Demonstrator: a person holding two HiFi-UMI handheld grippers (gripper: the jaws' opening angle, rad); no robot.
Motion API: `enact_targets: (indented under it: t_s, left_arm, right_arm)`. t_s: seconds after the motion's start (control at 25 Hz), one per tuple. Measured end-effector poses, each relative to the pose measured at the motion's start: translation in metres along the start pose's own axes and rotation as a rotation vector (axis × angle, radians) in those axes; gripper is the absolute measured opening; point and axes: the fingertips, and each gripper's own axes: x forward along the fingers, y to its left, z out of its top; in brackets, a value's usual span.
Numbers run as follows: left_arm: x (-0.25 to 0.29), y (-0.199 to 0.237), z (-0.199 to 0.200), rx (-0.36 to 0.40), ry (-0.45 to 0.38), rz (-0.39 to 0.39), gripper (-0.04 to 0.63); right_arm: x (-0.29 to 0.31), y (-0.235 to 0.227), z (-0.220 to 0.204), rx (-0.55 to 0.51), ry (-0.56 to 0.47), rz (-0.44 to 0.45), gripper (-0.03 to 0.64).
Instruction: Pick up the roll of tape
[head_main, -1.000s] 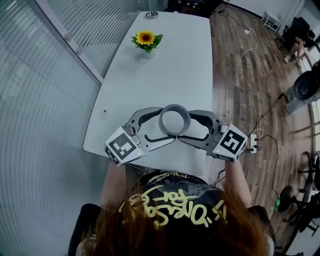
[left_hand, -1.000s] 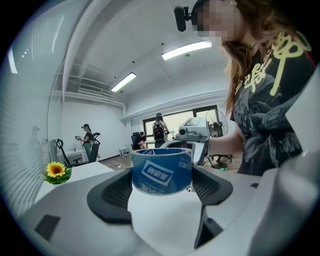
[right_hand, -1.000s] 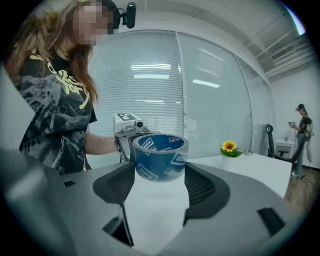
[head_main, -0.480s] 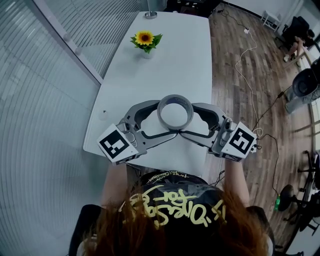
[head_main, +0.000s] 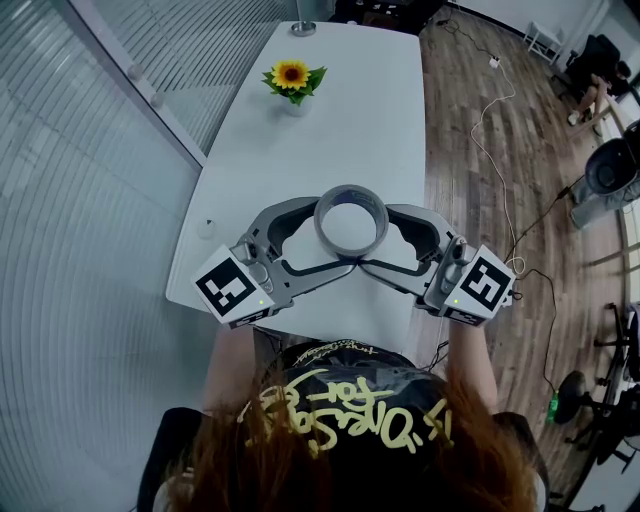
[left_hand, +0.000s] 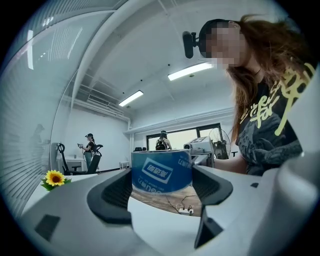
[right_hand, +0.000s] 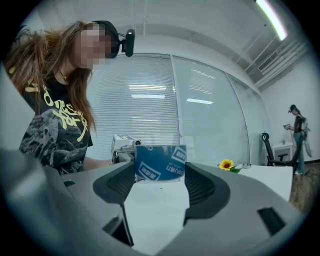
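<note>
Tongs on both sides are clamping the tape: left tongs (head_main: 335, 236) and right tongs (head_main: 375, 237) are each standing wide, pads pressing on opposite flanks of the roll.

Head view: the tape (head_main: 350, 249) is sitting between the two pairs of tongs, hole facing up, over the near end of the white worktop (head_main: 330, 120). The tongs are meeting it from left and right, tips almost touching below it. At the far end a small pot (head_main: 297, 108) is holding one sunflower (head_main: 291, 74), well apart from the tape. No other container is showing.

Left gripper view: the blue roll is filling the gap between the jaws and touching both pads. Wood floor and a power strip are showing beneath its lower edge, so it is looking clear of the worktop.

Right gripper view: the same roll is wedged upright between these jaws, again touching both pads. Bare worktop is showing below it, with the sunflower off to the right.

Progress, as judged: the grasp is made and the roll is hanging off the worktop, so the pick-up is looking essentially done. What is remaining is only holding it steady; with two grips sharing one roll, uneven pressure could be tipping it.
</note>
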Motion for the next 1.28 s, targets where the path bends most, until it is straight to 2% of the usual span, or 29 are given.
enact_targets:
  t_s: [0.32,1.28]
  left_arm:
    - [-0.0012,0.0007,-0.0041,0.004,0.013,0.007,0.371]
    - [-0.0008,-0.0014,-0.0050,0.007,0.038,-0.005,0.373]
  right_arm:
    - [0.0021,-0.0004,-0.0047,0.005,0.022,0.004,0.315]
    - [0.0001,-0.0001,-0.0024,0.004,0.001,-0.005,0.314]
